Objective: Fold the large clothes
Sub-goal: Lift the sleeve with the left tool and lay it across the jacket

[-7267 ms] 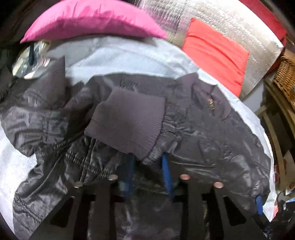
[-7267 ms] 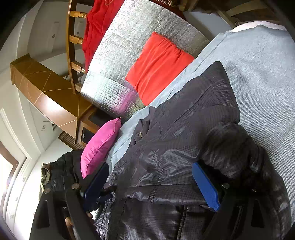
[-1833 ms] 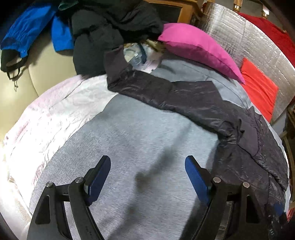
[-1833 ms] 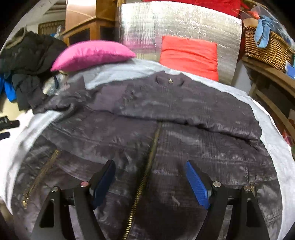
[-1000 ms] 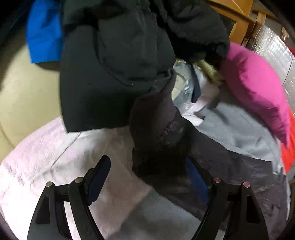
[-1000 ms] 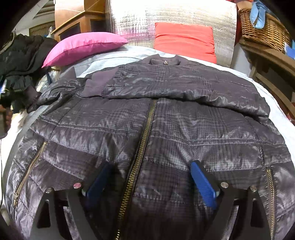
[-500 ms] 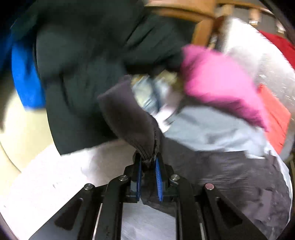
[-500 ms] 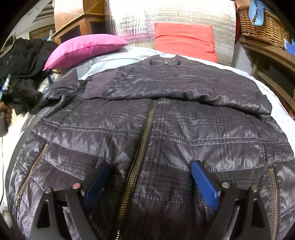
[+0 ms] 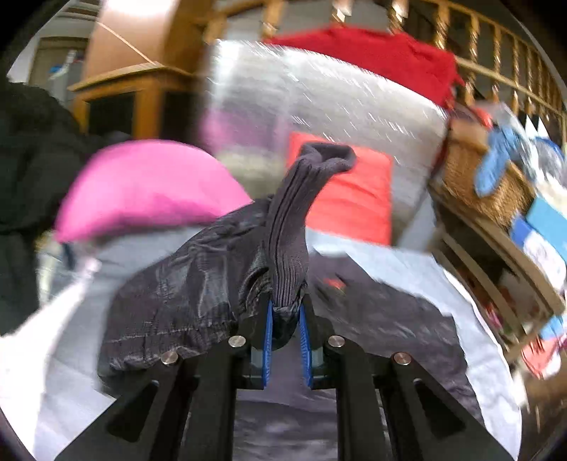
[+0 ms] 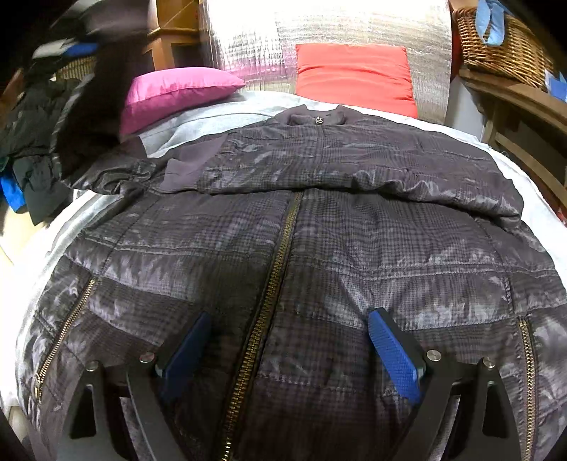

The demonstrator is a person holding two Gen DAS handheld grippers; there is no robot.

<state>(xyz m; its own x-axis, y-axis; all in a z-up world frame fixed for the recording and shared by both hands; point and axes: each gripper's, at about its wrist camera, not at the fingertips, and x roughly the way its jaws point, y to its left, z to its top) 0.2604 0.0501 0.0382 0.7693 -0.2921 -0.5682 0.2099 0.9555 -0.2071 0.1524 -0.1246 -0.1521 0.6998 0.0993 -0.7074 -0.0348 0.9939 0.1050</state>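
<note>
Right gripper hangs over the jacket hem, fingers spread wide, holding nothing — the zipper runs between them, straight away toward the collar, so the jacket's long axis lies near to far on the grey bed cover. One sleeve is folded across the chest. Left gripper is clamped on the other sleeve's ribbed cuff, which stands upright. Beyond: pink pillow, red cushion, silver foil panel — left view blurred, dark clothes at left indistinct.
</note>
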